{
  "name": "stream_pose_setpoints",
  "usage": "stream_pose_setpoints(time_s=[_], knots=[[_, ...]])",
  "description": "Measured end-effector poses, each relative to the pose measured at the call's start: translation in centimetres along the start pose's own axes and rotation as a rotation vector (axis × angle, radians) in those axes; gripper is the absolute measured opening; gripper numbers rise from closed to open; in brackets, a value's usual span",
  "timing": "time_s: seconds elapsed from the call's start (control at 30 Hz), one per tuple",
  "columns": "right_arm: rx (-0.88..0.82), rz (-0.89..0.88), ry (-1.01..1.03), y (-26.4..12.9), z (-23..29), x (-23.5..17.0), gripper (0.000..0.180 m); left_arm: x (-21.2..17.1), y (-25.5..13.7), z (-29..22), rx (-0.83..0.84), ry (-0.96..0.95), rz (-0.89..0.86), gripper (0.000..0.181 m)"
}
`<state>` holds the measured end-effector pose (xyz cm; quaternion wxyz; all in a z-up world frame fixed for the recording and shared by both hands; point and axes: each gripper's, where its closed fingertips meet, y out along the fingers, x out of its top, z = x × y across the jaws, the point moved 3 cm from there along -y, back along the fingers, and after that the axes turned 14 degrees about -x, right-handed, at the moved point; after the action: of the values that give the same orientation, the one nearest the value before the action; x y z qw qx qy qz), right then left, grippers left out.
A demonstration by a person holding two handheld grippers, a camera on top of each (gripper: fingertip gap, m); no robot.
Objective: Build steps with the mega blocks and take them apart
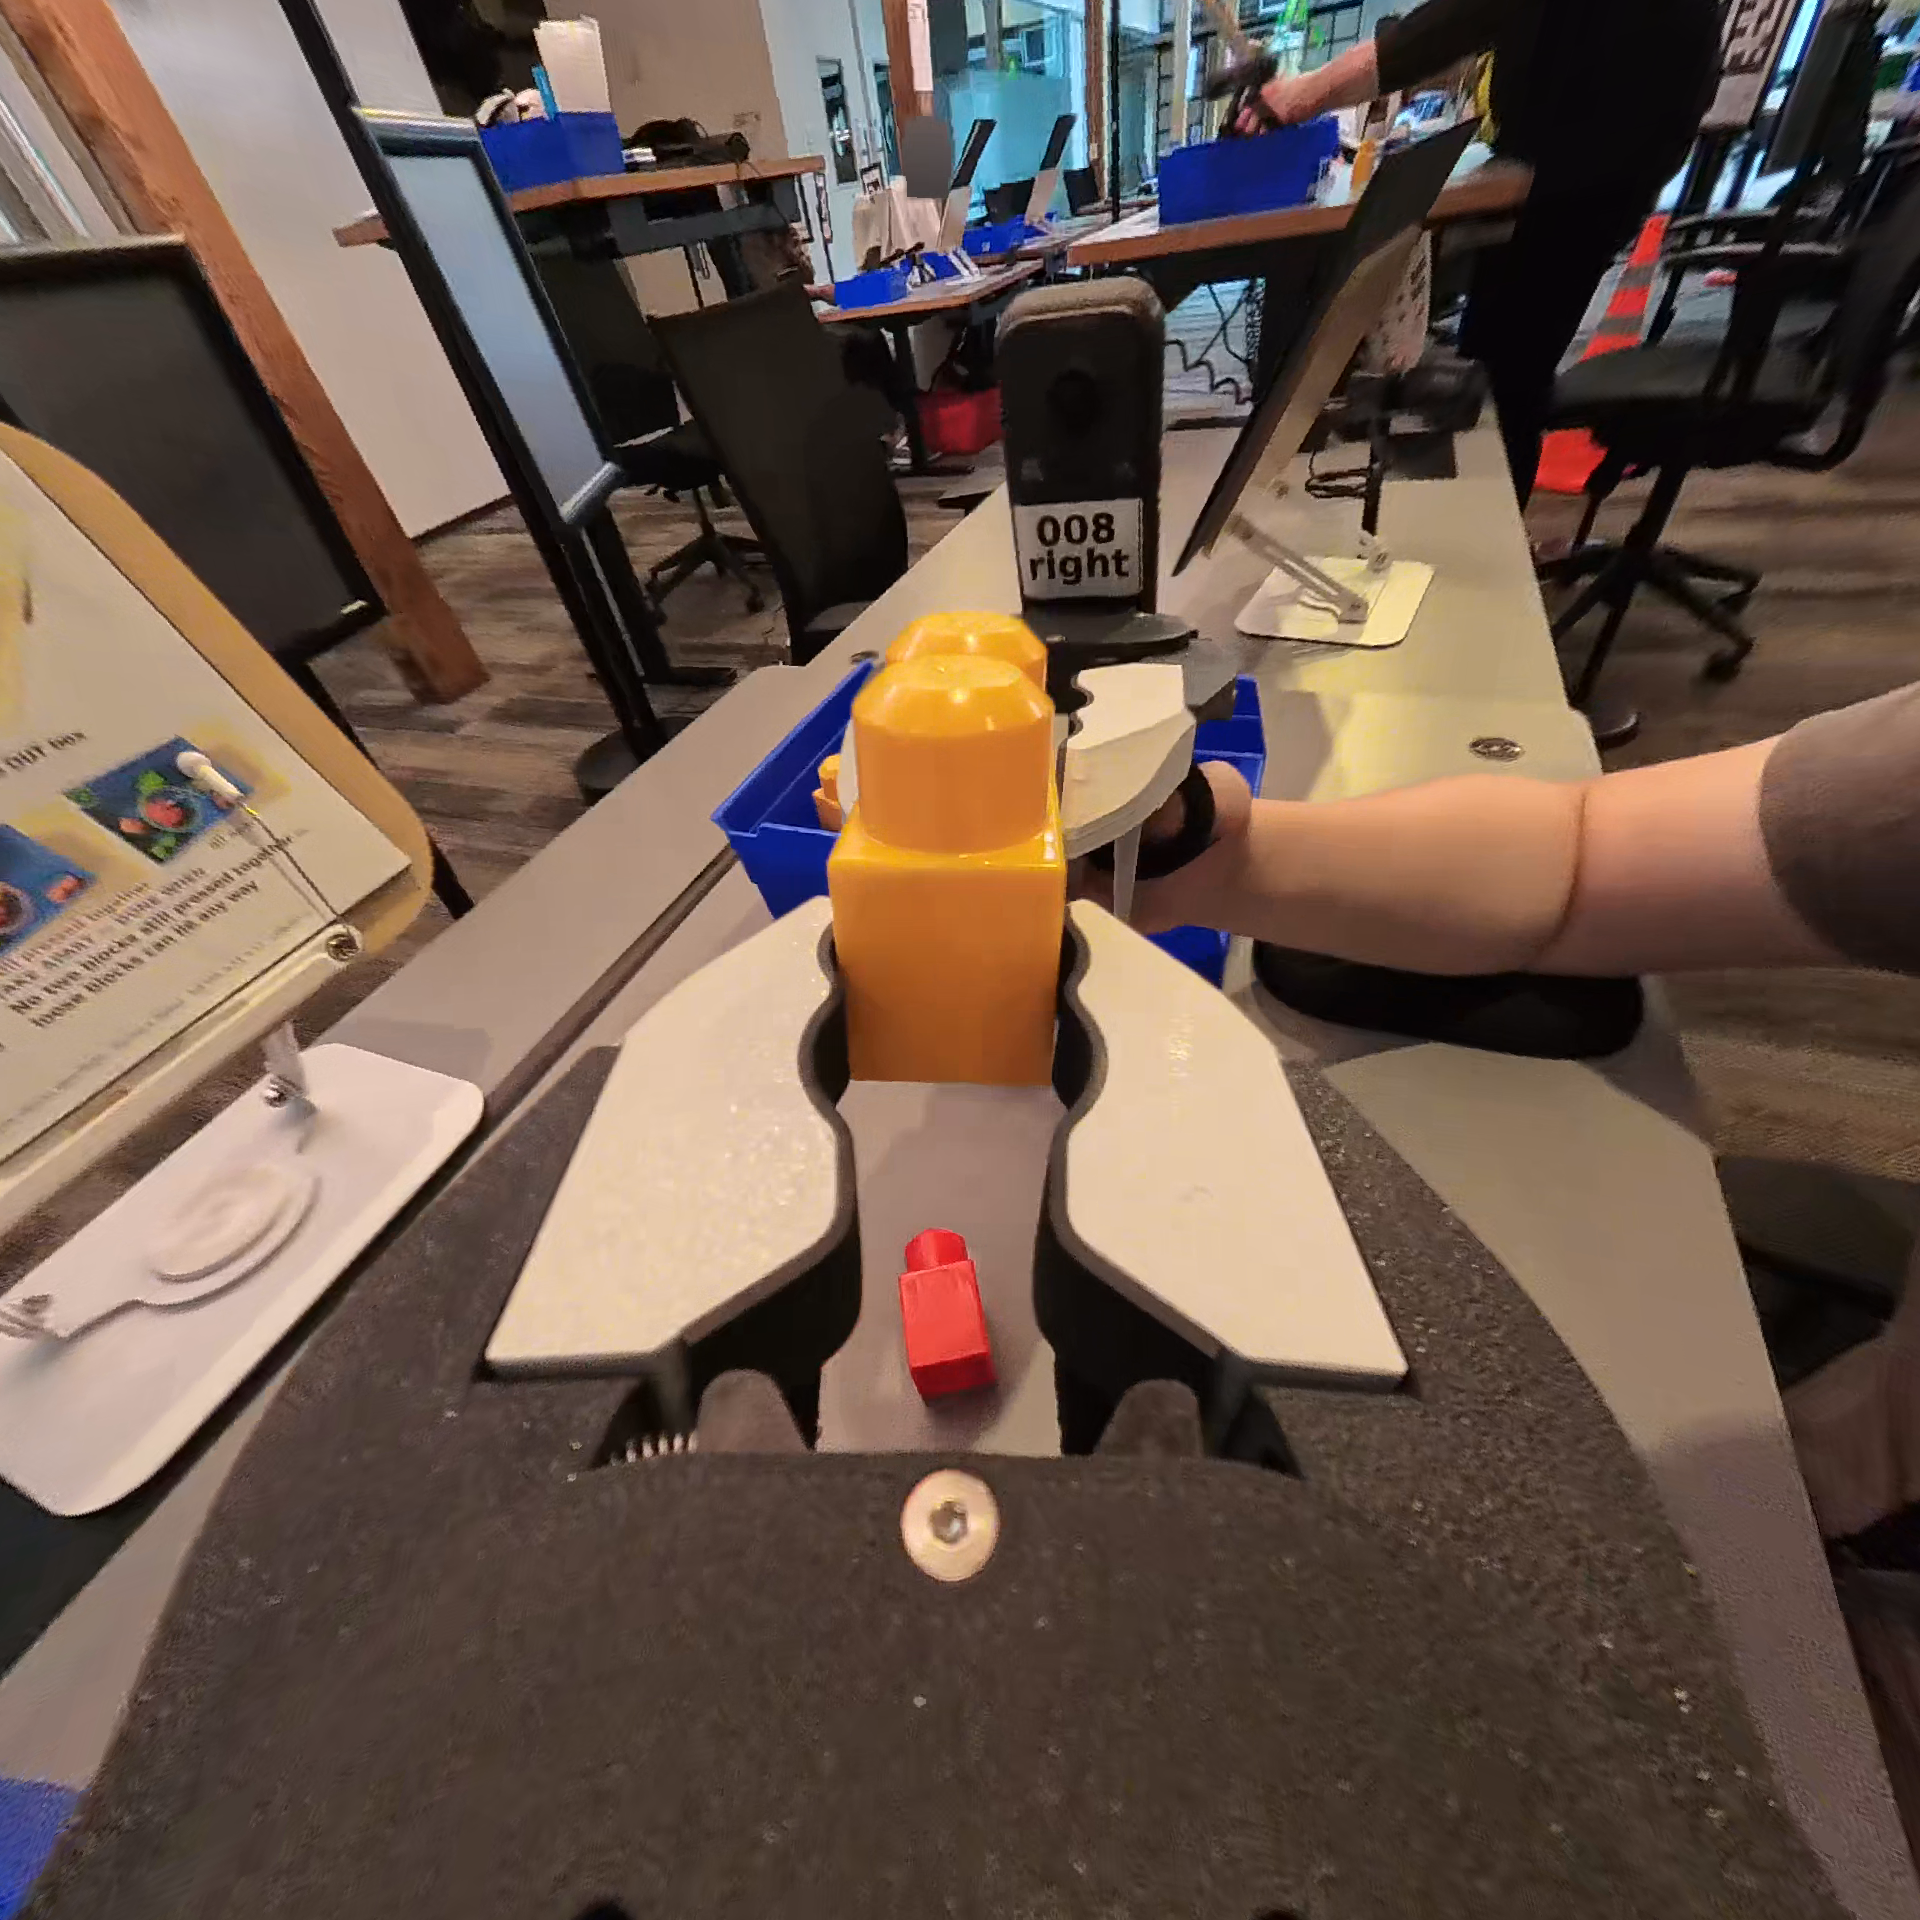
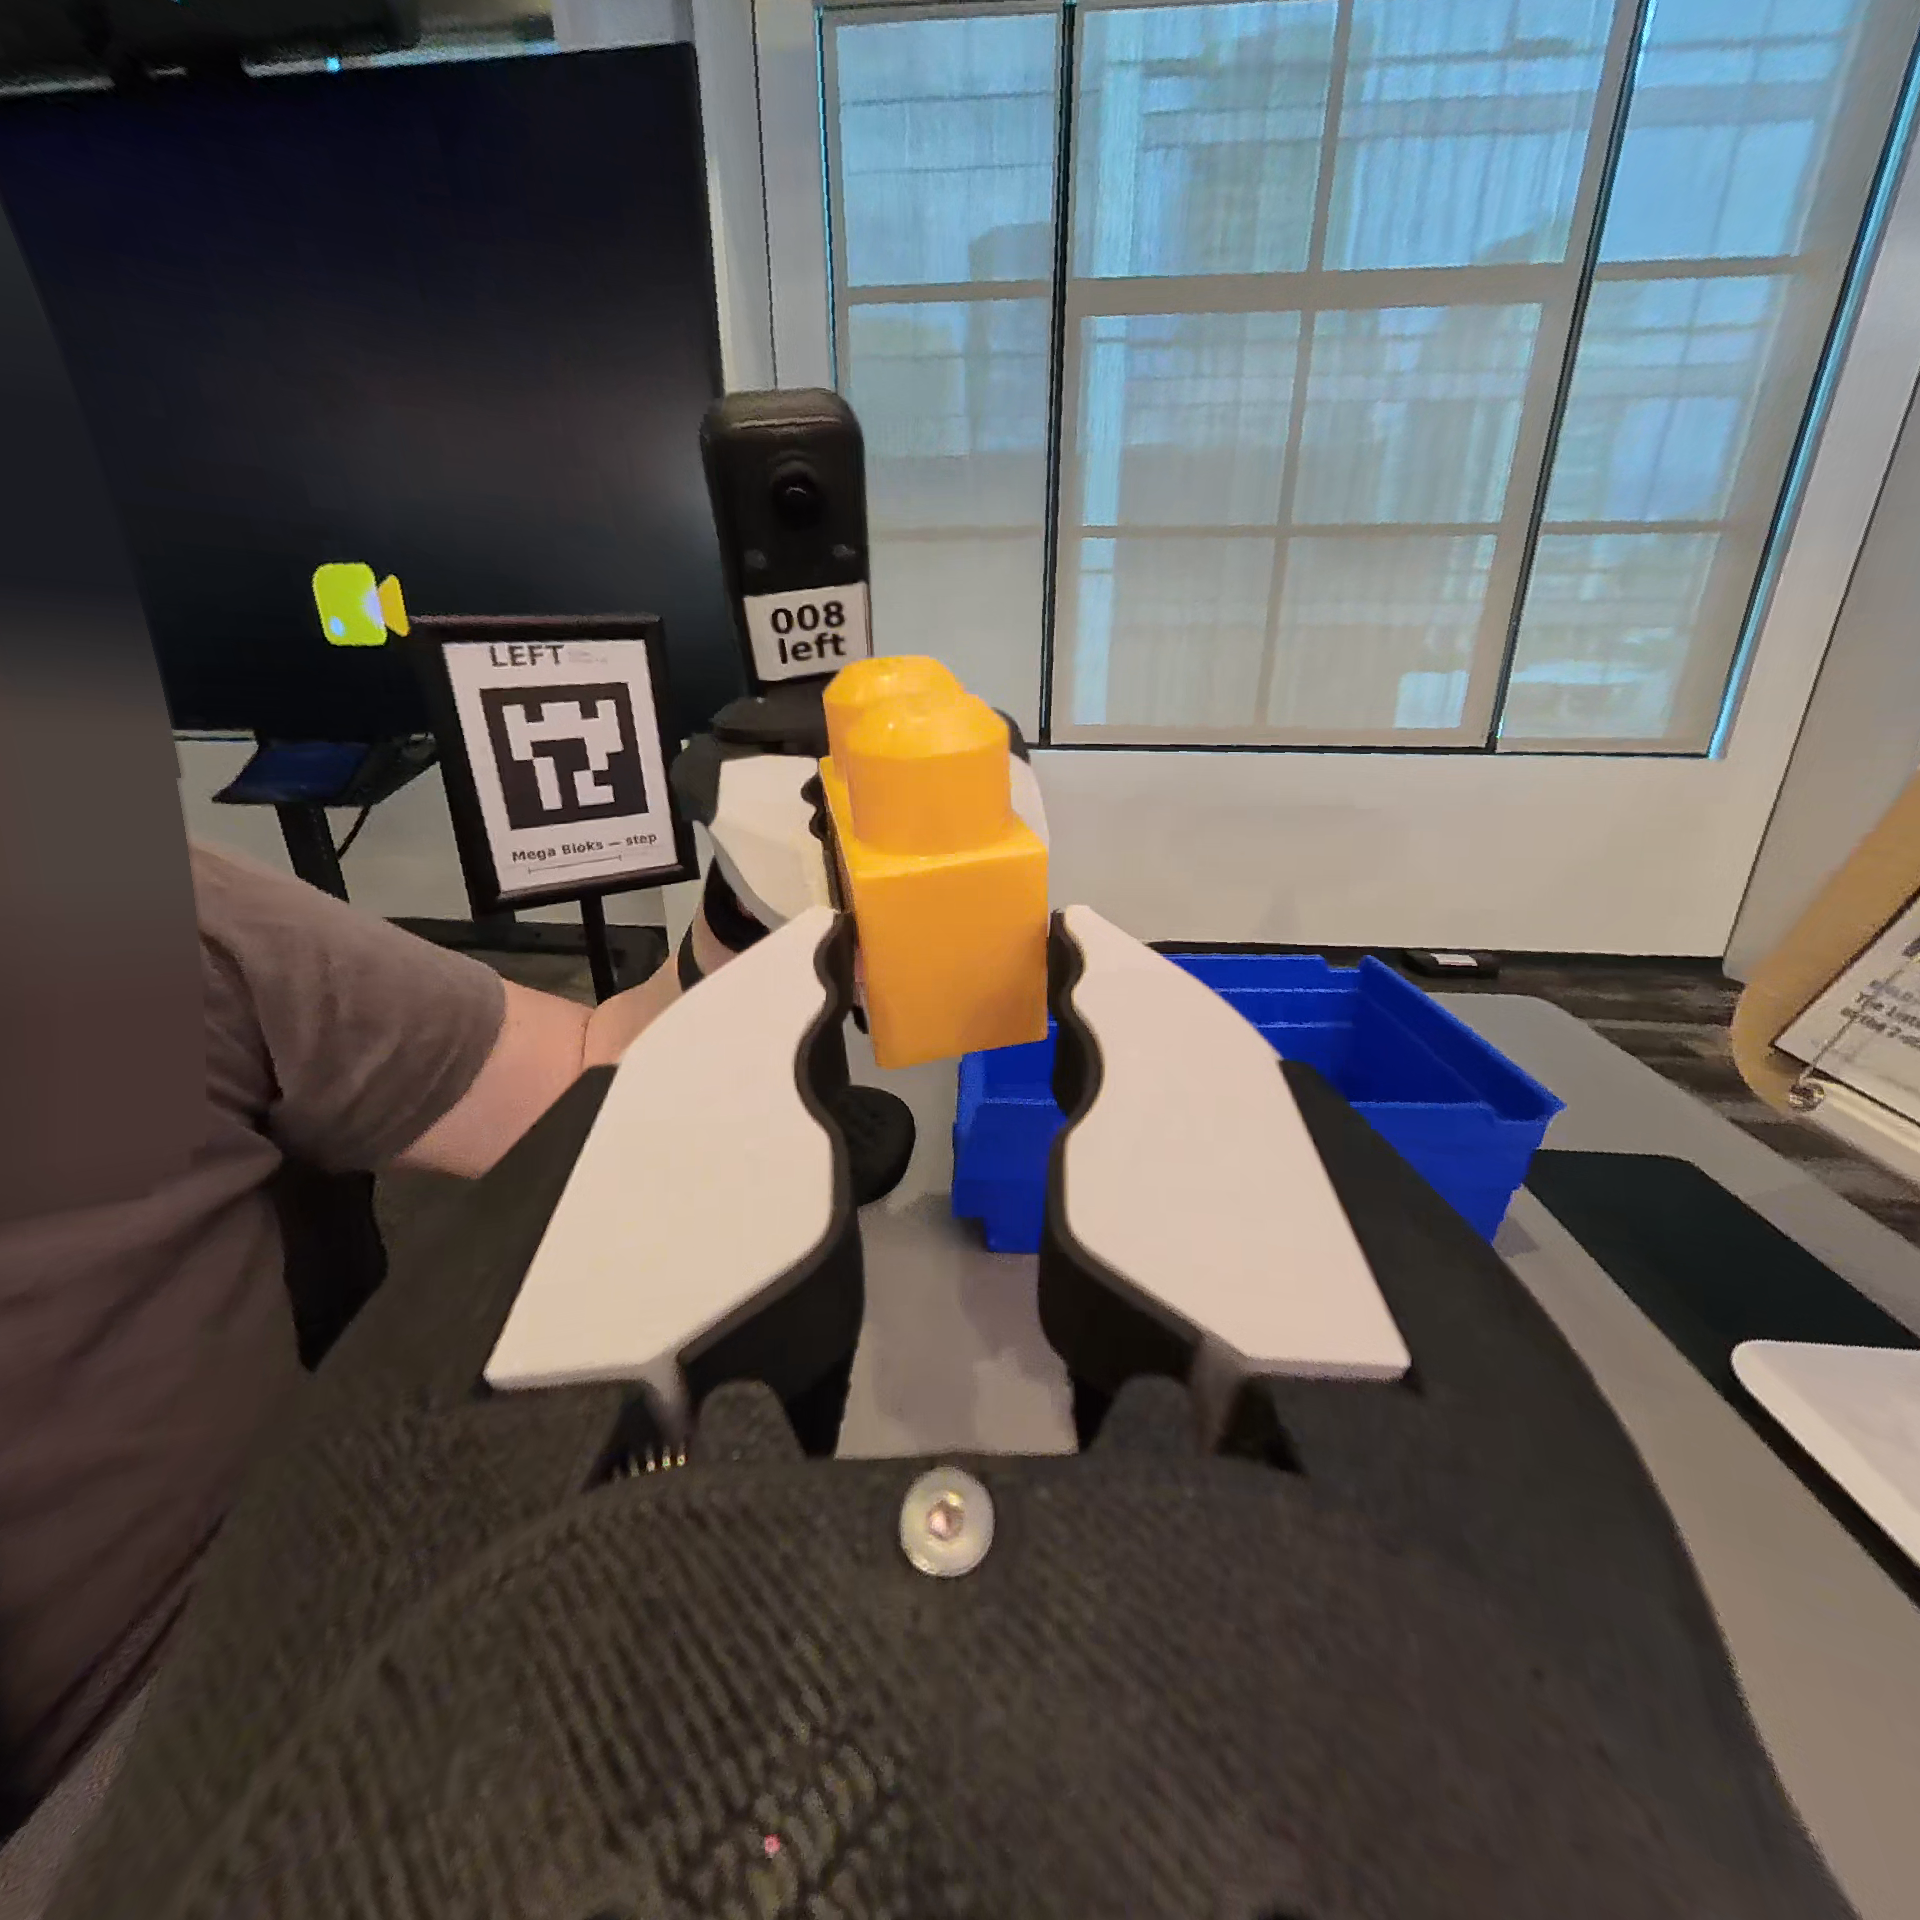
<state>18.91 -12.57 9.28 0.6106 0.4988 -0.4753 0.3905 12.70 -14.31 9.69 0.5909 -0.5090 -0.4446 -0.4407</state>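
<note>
Both grippers hold one orange block [image 1: 948,935], a two-stud piece raised above the bench [image 1: 1455,1143]. The left gripper [image 1: 948,997] is clamped on the body at one end; the right gripper [image 2: 945,977] is clamped on the opposite end, facing the left. In the left wrist view the right gripper [image 1: 1122,769] shows just behind the block, with the person's hand [image 1: 1184,862] on its handle.

A blue bin [image 2: 1403,1060] sits on the bench below and beyond the block, toward the far edge; in the left wrist view something orange shows inside it, too hidden to name. A small red block [image 1: 943,1322] lies on its side on the bench, below the left gripper, apart from the bin.

Whether the orange piece is one long block or two pressed together cannot be told; no seam is visible.

Judgement: the step looks like either a handover between grippers or a pull-apart.
- If a pull-apart: keep both grips on the body, not the studs, and draw straight along the stud axis; twisting risks a slip.
- If a handover: one gripper should let go only once the other's hold is firm.
- The block tilts slightly in the right wrist view; level it before seating on any other block.
</note>
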Motion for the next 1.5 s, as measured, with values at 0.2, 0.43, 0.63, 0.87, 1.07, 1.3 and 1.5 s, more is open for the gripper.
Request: stream_pose_setpoints(time_s=[0.2, 0.43, 0.63, 0.87, 1.07, 1.3, 1.5], knots=[[-0.005, -0.028, -0.106, -0.2, 0.6, 0.0, 0.036, -0.5, 0.1, -0.4, 0.001, 0.033, 0.058, 0.037], [0.021, -0.036, -0.121, -0.2, 1.1, 0.4, 0.036, -0.1, 0.2, -1.0, -0.046, 0.024, 0.015, 0.036], [0.021, -0.048, -0.106, -0.1, 1.1, 0.3, 0.035, 0.0, 0.1, -0.9, -0.057, -0.002, -0.014, 0.037], [0.009, -0.039, -0.123, 0.0, 1.2, 0.1, 0.035, 0.1, 0.0, -0.8, -0.054, -0.016, -0.025, 0.039], [0.011, -0.022, -0.123, 0.1, 1.2, -0.1, 0.035, -0.1, 0.0, -0.8, -0.048, 0.002, 0.006, 0.037], [-0.04, 0.01, -0.252, -0.3, 0.7, 0.1, 0.048, 0.5, -1.5, 0.1, -0.002, 0.021, 0.001, 0.037], [-0.062, 0.473, -0.341, -1.6, -2.3, -5.4, 0.048, 3.0, -6.7, 1.3, 0.102, 0.029, -0.1, 0.037]])
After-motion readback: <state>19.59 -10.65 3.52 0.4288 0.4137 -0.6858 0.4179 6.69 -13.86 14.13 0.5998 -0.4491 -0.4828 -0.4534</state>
